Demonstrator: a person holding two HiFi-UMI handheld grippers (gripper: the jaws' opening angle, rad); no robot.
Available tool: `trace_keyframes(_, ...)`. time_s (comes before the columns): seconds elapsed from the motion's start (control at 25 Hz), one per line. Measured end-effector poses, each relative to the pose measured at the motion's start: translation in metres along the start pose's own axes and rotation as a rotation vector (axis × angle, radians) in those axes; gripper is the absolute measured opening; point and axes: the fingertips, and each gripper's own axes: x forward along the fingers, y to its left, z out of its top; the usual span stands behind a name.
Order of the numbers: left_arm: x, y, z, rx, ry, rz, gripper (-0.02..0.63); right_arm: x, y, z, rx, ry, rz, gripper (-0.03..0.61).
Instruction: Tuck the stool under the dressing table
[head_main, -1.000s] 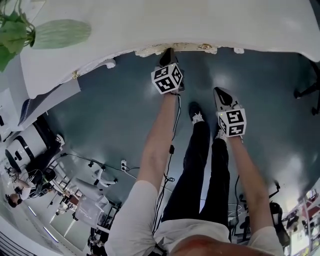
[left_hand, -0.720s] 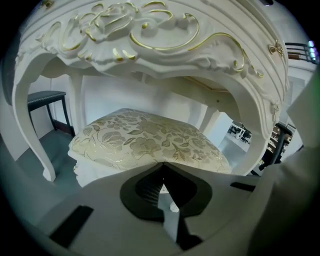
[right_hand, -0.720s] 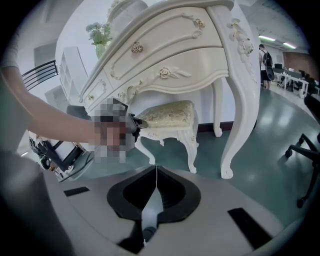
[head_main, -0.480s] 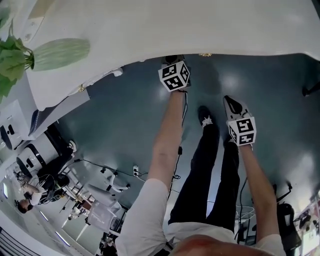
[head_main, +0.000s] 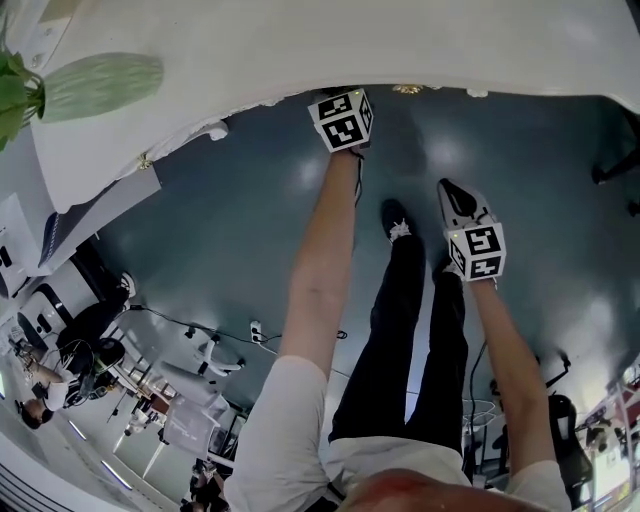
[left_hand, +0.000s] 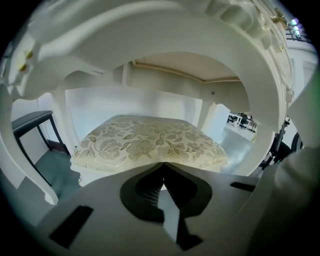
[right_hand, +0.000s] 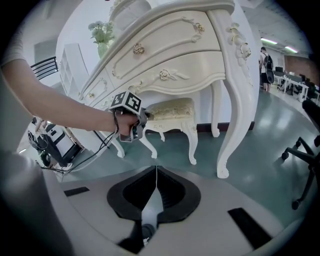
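Closest to the person, the right gripper (head_main: 447, 190) hangs over the green floor (head_main: 230, 240) just beside a black shoe (head_main: 392, 222). Its jaws are pressed together with nothing between them. Farther out, the left gripper (left_hand: 162, 165) reaches the front edge of the dressing table (head_main: 400, 40). Its jaws are pressed together too, and their tips touch the front edge of the stool (left_hand: 150, 142) at its flowered cushion without pinching it. The stool stands on the floor under the table's drawers, between the curved legs, and the table top hides it from the head view. A green vase (head_main: 100, 75) sits near the table's left edge.
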Motion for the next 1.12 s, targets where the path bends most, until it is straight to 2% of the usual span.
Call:
trace_keyframes(0.24, -0.047, -0.021, -0.007, 0.067, 0.059, -0.06, 0.015, -0.012, 0.014, 0.014, -0.014, -0.003, 0.023, 0.044)
trace_keyframes(0.4, -0.101, -0.026, -0.004, 0.007, 0.073, -0.056, 0.015, -0.028, 0.03, 0.032, -0.064, 0.0, 0.037, 0.044)
trace_keyframes(0.48, -0.128, -0.033, 0.002, 0.004, 0.079, -0.049, 0.014, -0.035, 0.037, 0.049, -0.094, -0.018, 0.049, 0.044)
trace_keyframes(0.6, -0.175, -0.051, 0.018, -0.016, 0.071, -0.067, 0.015, -0.052, 0.05, 0.073, -0.067, -0.039, 0.085, 0.044)
trace_keyframes(0.68, -0.205, -0.061, 0.028, -0.065, 0.06, -0.061, 0.014, -0.066, 0.059, 0.086, -0.045, -0.047, 0.108, 0.044)
trace_keyframes(0.84, -0.263, -0.069, 0.041, -0.155, 0.062, -0.024, 0.014, -0.093, 0.086, 0.102, -0.101, -0.041, 0.145, 0.044)
trace_keyframes(0.96, -0.309, -0.078, 0.054, -0.146, 0.066, -0.021, 0.015, -0.123, 0.116, 0.101, -0.115, -0.028, 0.229, 0.044)
trace_keyframes(1.04, -0.34, -0.088, 0.062, -0.137, 0.066, -0.02, 0.014, -0.149, 0.125, 0.096, -0.11, -0.018, 0.244, 0.044)
trace_keyframes(1.12, -0.368, -0.097, 0.071, -0.125, 0.059, -0.02, 0.014, -0.175, 0.13, 0.092, -0.054, -0.009, 0.241, 0.044)
